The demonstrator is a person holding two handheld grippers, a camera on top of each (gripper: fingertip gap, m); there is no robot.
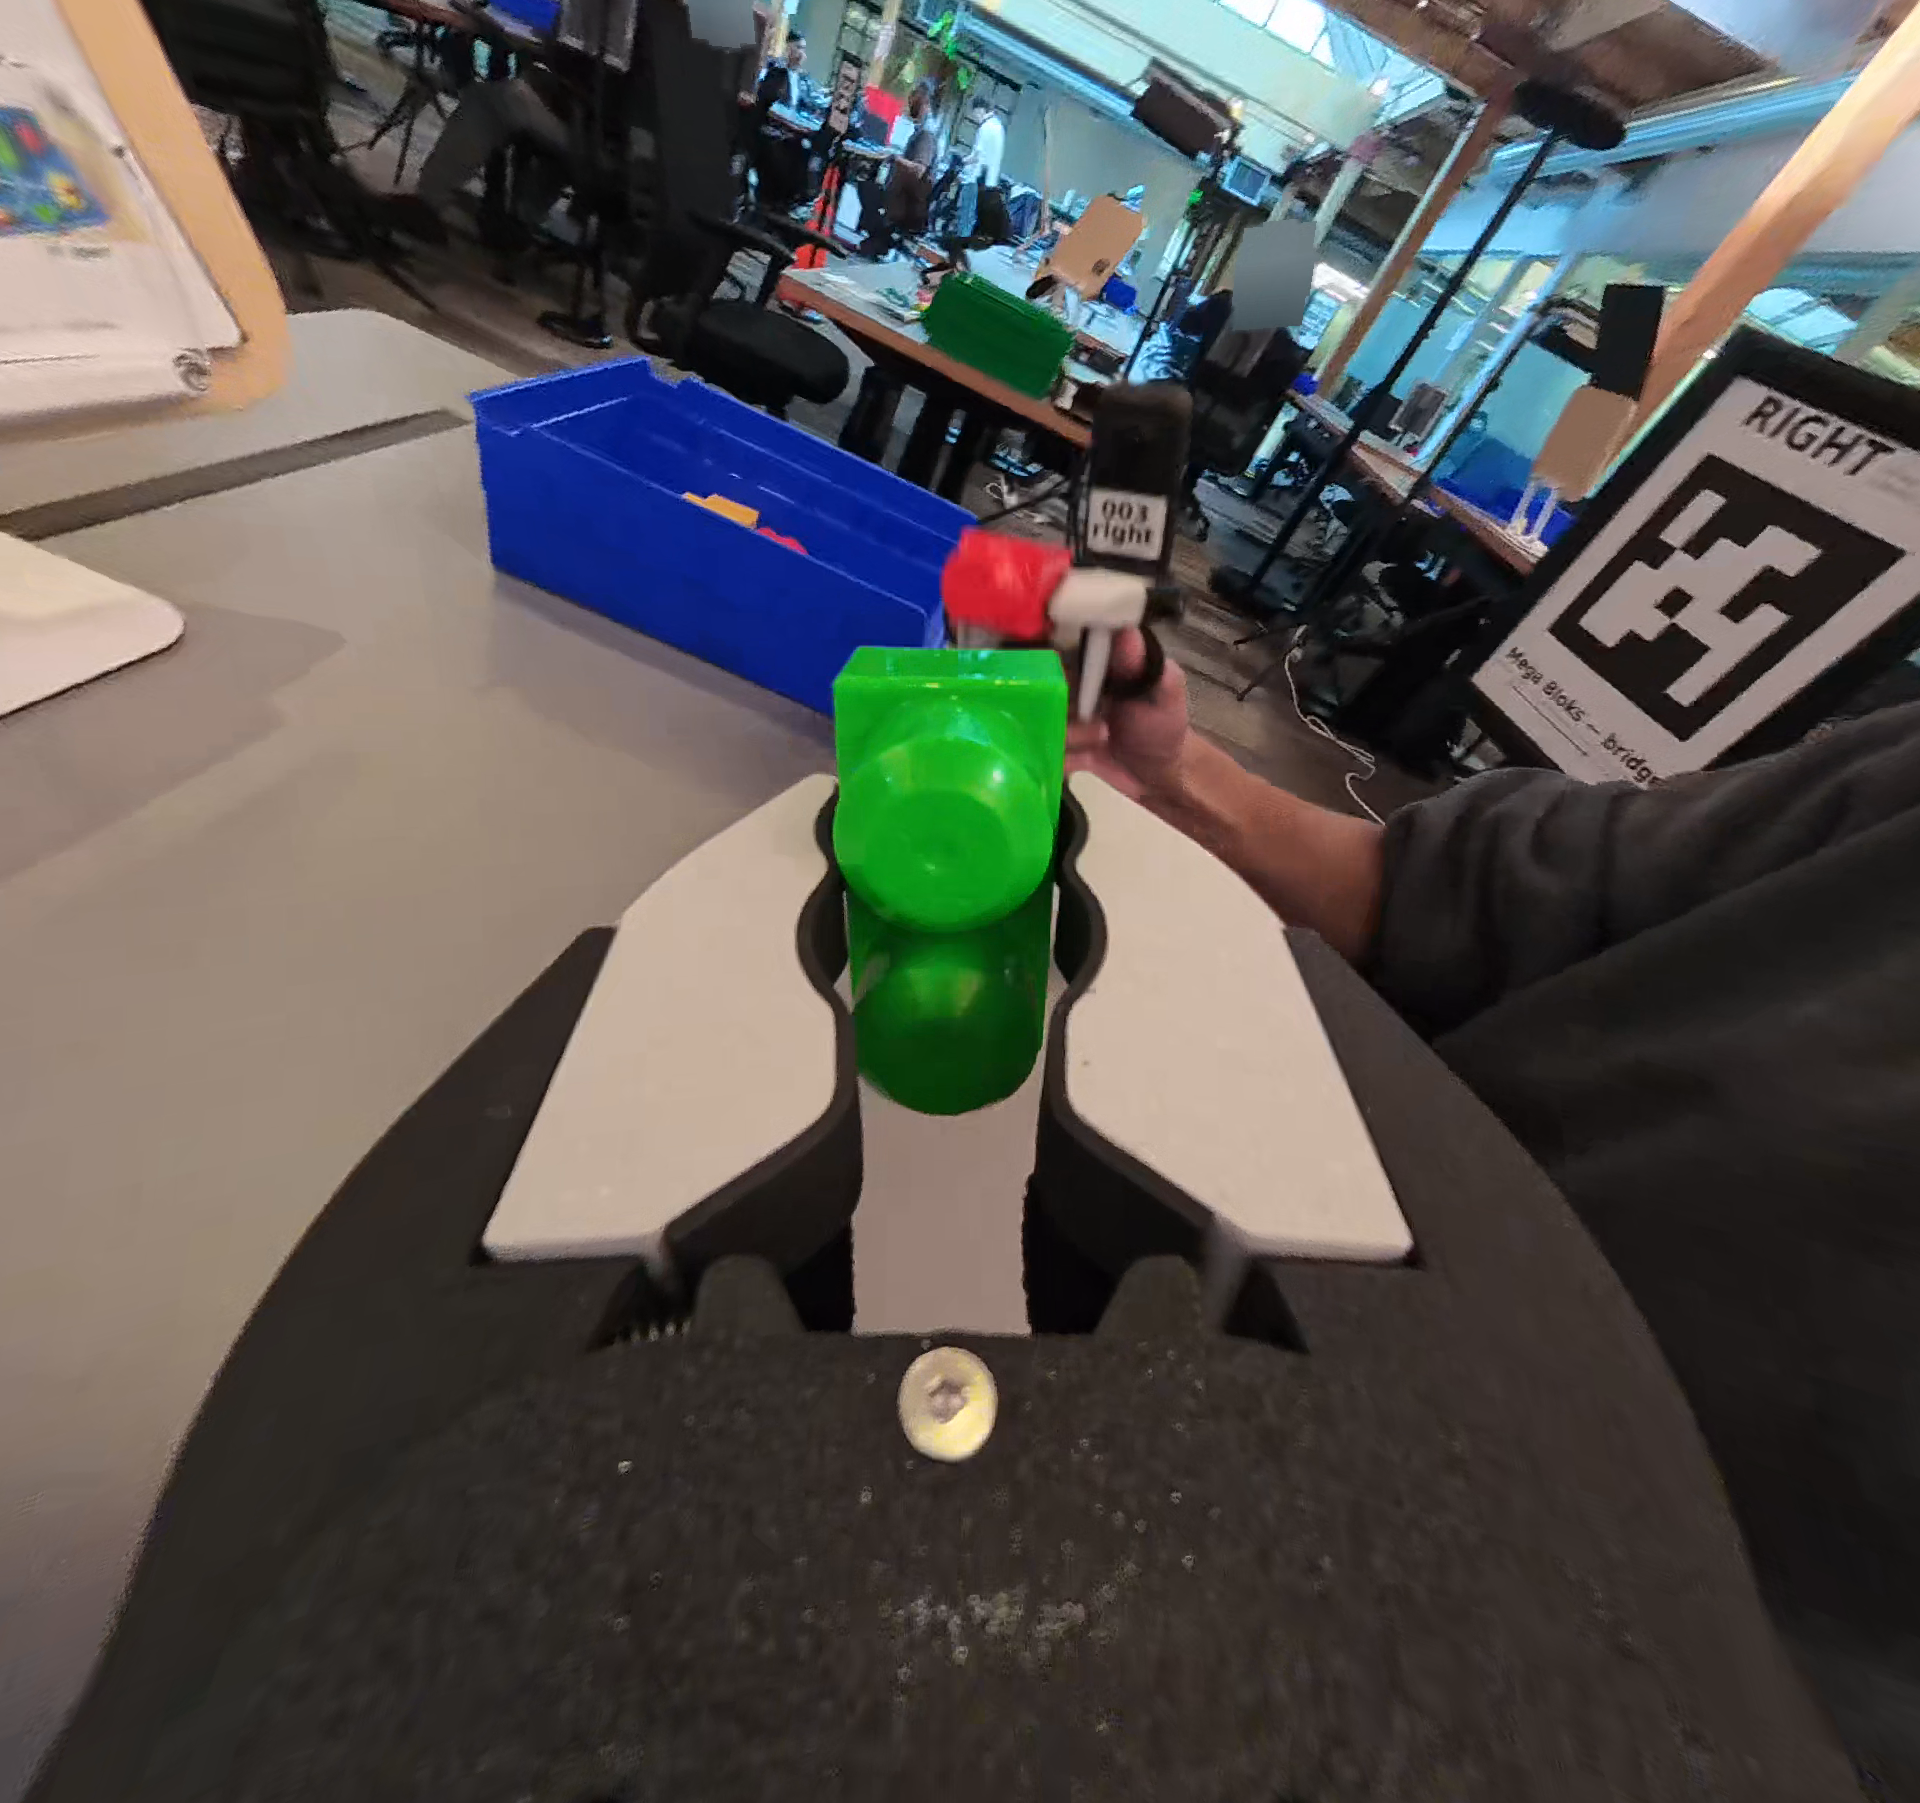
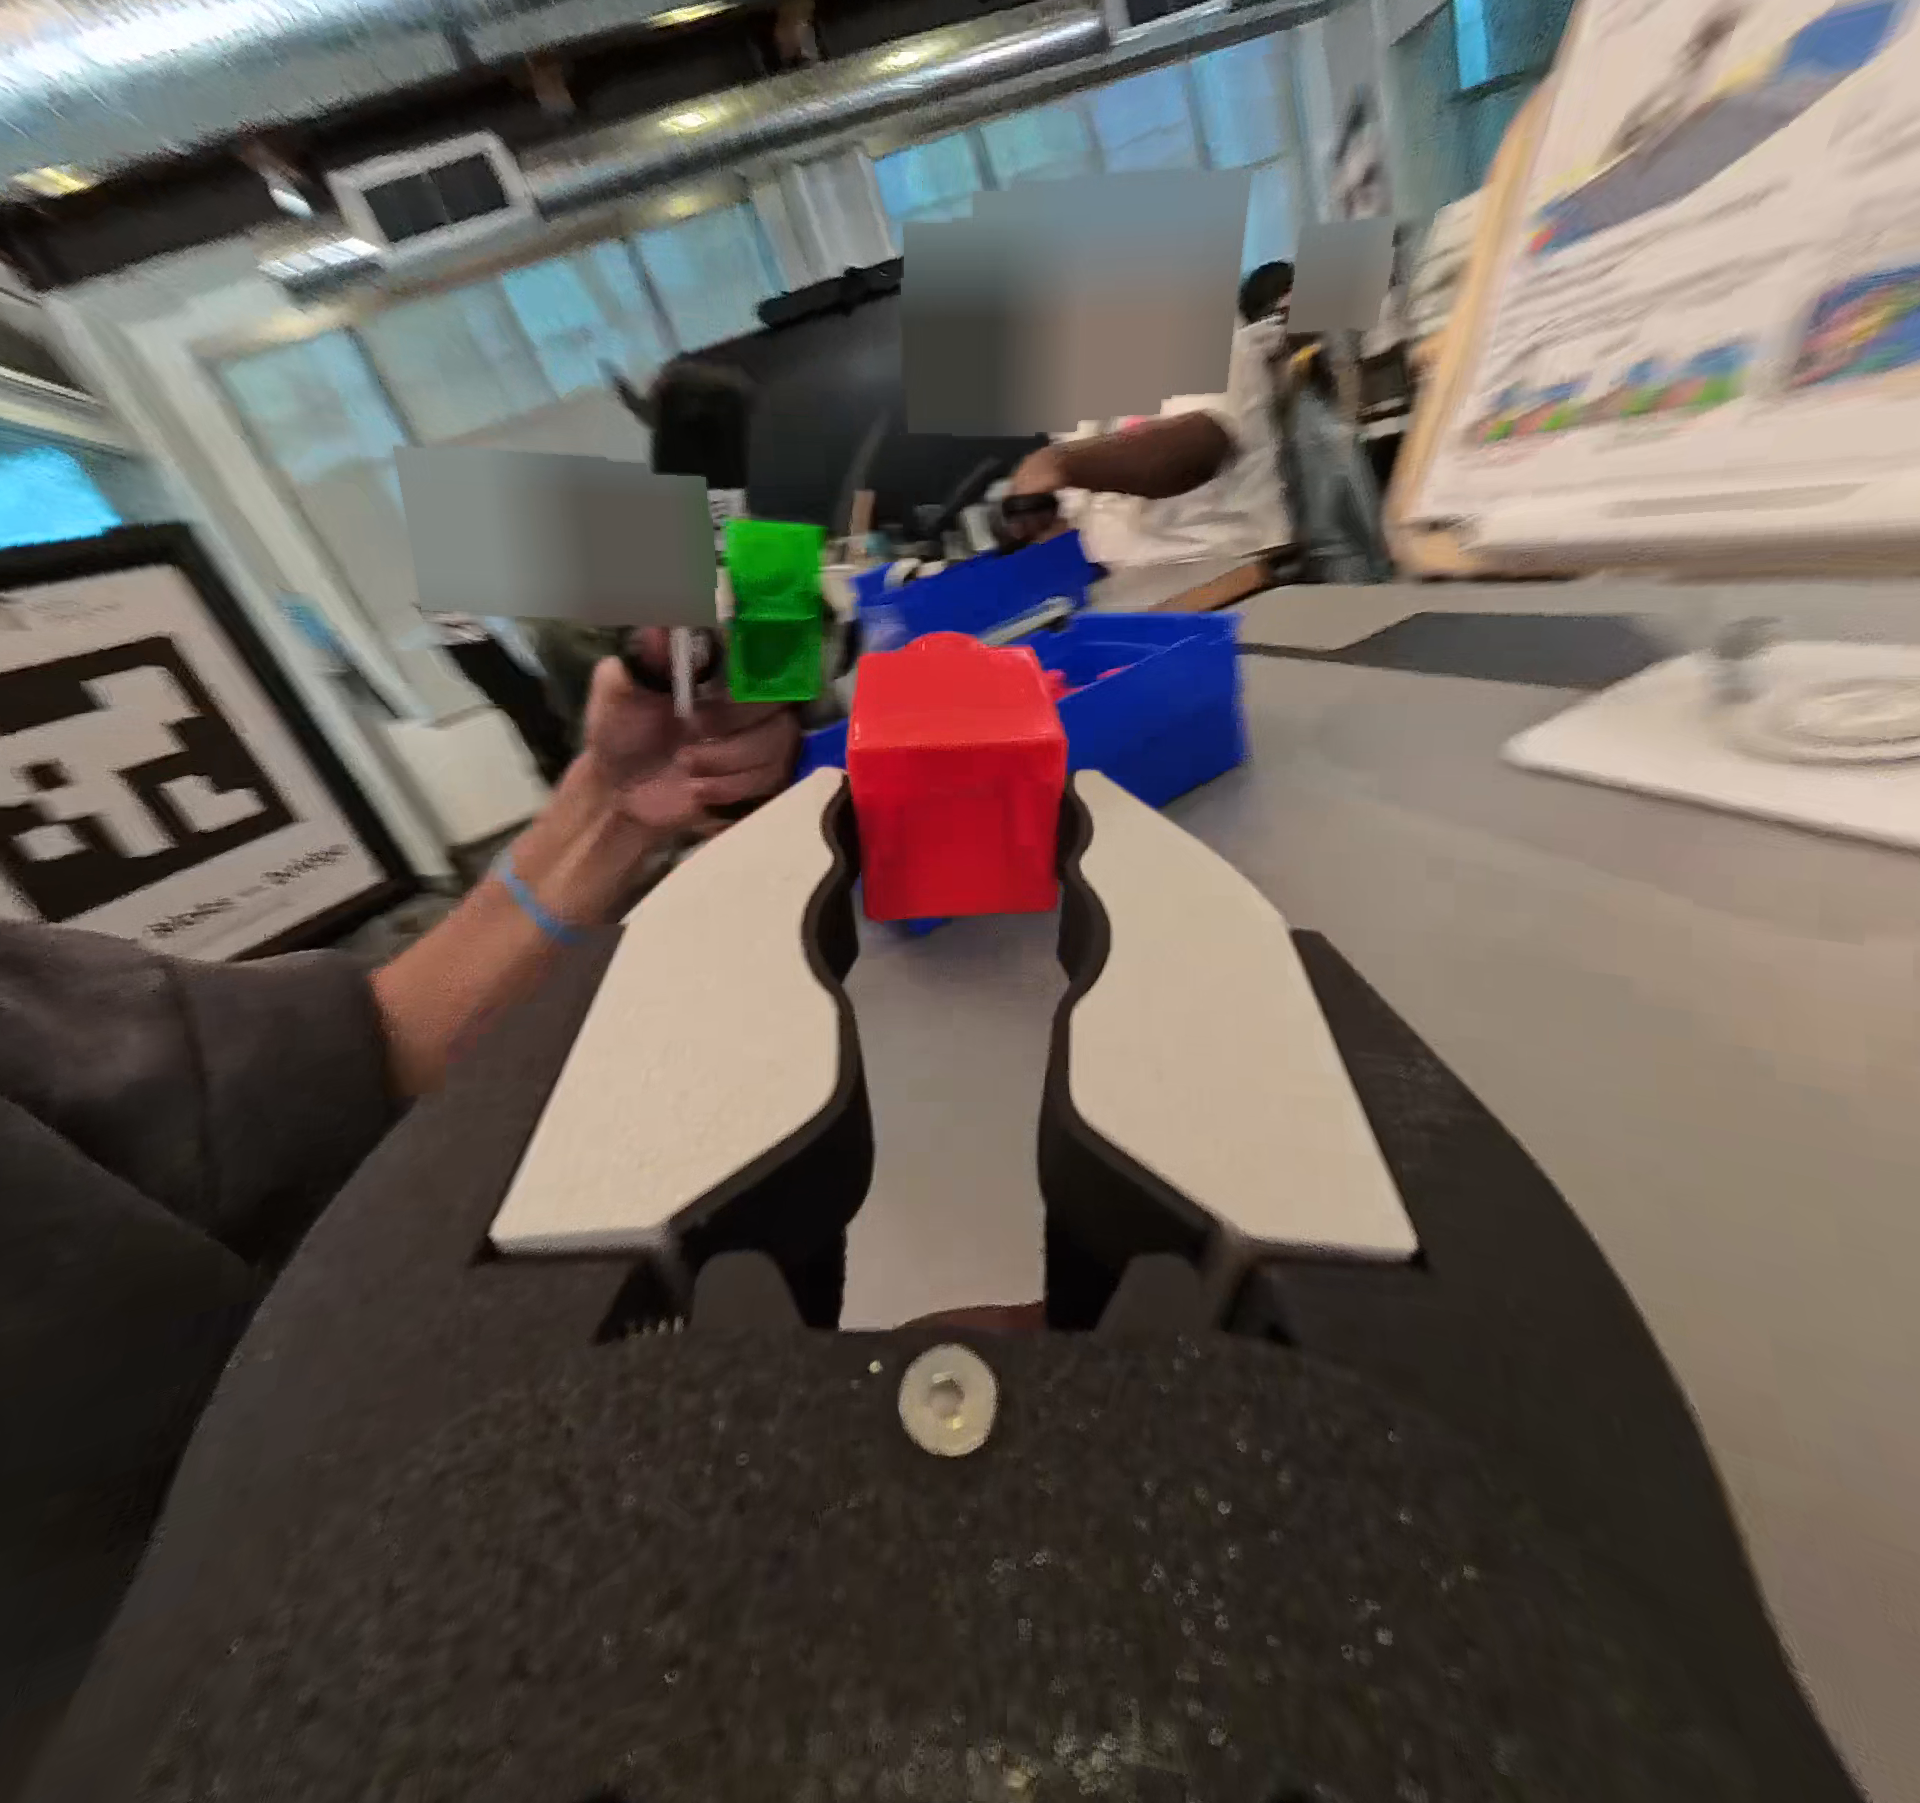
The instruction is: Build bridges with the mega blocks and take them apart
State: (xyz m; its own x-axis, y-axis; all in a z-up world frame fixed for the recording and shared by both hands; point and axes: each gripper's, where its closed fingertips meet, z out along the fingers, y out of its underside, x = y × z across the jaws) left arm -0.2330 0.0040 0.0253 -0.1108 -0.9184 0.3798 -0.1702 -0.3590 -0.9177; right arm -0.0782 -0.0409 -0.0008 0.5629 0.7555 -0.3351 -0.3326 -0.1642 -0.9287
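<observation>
Clamped between the left gripper's (image 1: 948, 818) fingers, a green block (image 1: 945, 880) hangs above the grey tabletop (image 1: 364, 766). Right gripper (image 2: 958, 828) fingers pinch a red block (image 2: 956, 797) near the blue bin (image 1: 675, 517)

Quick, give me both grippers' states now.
Left gripper: shut on the green block.
Right gripper: shut on the red block.

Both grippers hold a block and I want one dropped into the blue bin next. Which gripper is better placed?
Probably right: the right gripper with the red block is just before the blue bin; the left gripper with the green block sits farther back.
</observation>
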